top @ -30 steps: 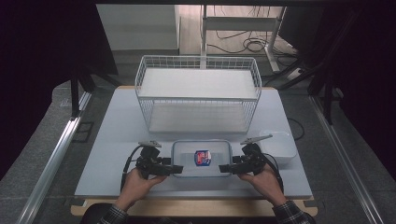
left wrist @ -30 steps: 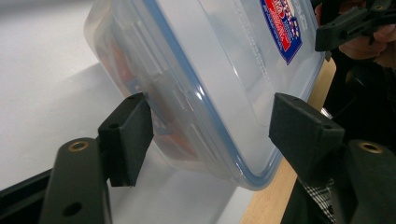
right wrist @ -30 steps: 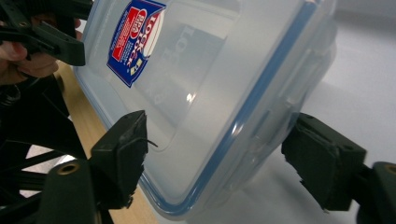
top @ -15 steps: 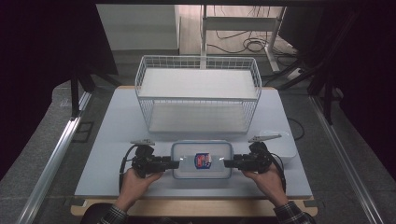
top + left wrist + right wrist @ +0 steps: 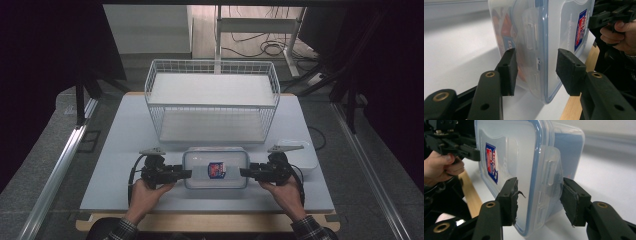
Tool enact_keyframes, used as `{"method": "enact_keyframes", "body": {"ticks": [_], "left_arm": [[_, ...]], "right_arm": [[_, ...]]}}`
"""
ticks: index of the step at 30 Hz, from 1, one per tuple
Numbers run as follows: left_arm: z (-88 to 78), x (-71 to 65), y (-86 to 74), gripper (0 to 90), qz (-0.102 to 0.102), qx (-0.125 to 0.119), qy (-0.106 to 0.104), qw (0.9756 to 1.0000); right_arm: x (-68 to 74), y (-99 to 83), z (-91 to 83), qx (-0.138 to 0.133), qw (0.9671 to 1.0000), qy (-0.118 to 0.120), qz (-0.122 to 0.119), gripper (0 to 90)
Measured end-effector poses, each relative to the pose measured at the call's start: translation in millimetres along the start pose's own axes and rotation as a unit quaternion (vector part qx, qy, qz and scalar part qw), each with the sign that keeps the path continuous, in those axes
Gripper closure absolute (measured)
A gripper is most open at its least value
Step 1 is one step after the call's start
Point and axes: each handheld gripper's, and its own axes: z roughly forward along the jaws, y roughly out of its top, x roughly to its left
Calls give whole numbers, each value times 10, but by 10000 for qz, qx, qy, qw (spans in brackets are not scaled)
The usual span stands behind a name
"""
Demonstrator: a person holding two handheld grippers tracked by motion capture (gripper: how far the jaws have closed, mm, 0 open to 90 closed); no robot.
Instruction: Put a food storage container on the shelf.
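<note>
A clear plastic container (image 5: 215, 170) with a blue-rimmed lid and a red and blue label lies on the table's near half. My left gripper (image 5: 187, 173) is at its left short end and my right gripper (image 5: 243, 172) at its right short end. In the left gripper view the pads (image 5: 510, 67) straddle the container (image 5: 541, 37) at its side clip. In the right gripper view the jaws clamp that end of the container (image 5: 524, 157), one pad (image 5: 570, 200) on the clip flap. Both pairs of jaws have just been closing onto it.
A white wire basket (image 5: 212, 100) stands right behind the container. A shallow white tray (image 5: 302, 156) lies beside the right hand. The pale table (image 5: 115, 150) ends at a wooden front edge (image 5: 210, 222) near the person's forearms.
Both grippers moved from in front of the container to its two short ends, and their jaws narrowed around it. Since half a second ago little has shifted.
</note>
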Motion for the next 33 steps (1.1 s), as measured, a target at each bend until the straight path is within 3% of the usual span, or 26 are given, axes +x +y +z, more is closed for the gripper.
{"method": "enact_keyframes", "body": {"ticks": [4,20,33], "left_arm": [[-36,-33,42,523,119,-64,4,9999],[-220,-157,220,523,406,-244,146,9988],[-337,-270,533,523,679,-414,189,9966]], "right_arm": [[52,32,-48,-172,9998,-67,-96,489],[183,248,-137,-400,9984,-53,-402,489],[279,534,-313,-725,9951,-174,-651,487]]}}
